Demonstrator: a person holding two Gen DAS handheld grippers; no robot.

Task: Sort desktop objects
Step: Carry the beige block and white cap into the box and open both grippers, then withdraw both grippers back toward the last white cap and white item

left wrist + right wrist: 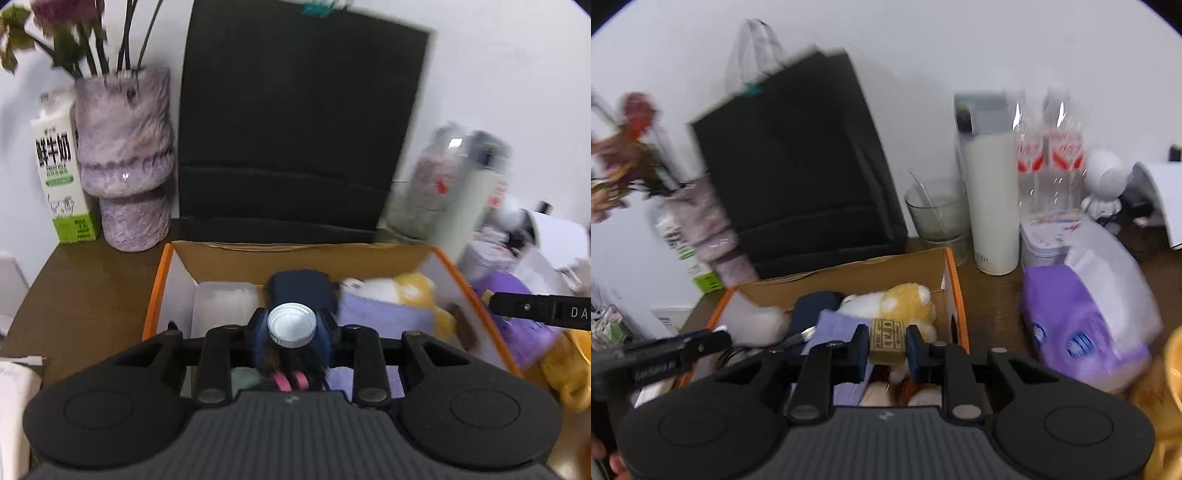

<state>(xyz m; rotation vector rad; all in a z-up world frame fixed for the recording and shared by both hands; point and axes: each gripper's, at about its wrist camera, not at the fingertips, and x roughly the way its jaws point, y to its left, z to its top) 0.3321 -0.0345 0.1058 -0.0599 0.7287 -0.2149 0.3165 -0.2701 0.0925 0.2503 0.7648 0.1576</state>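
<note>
Both claws are carrying their loads over the open cardboard box (295,258) with the orange rim, so the step in hand looks like the drop-off stage of the sort. The left claw (291,328) is pinching a small bottle with a ribbed silver cap (291,323); the body below the cap is too hidden to read. The right claw (886,347) is pinching a small tan block with printed lettering (886,341), boxy and matte, perhaps an eraser or a stamp.

The box is already holding a soft yellow-and-white plush toy (905,304), a flat lilac pad (838,328), a dark navy pouch (301,290) and a frosted plastic container (225,302). It sits on the brown wooden tabletop (81,295), in front of a black paper bag (295,129) standing against the wall.

Next, I judge, each claw needs to be lowering into a free gap and easing apart. The capped bottle may roll or tip on the plush, so a firm spot suits it better.
</note>
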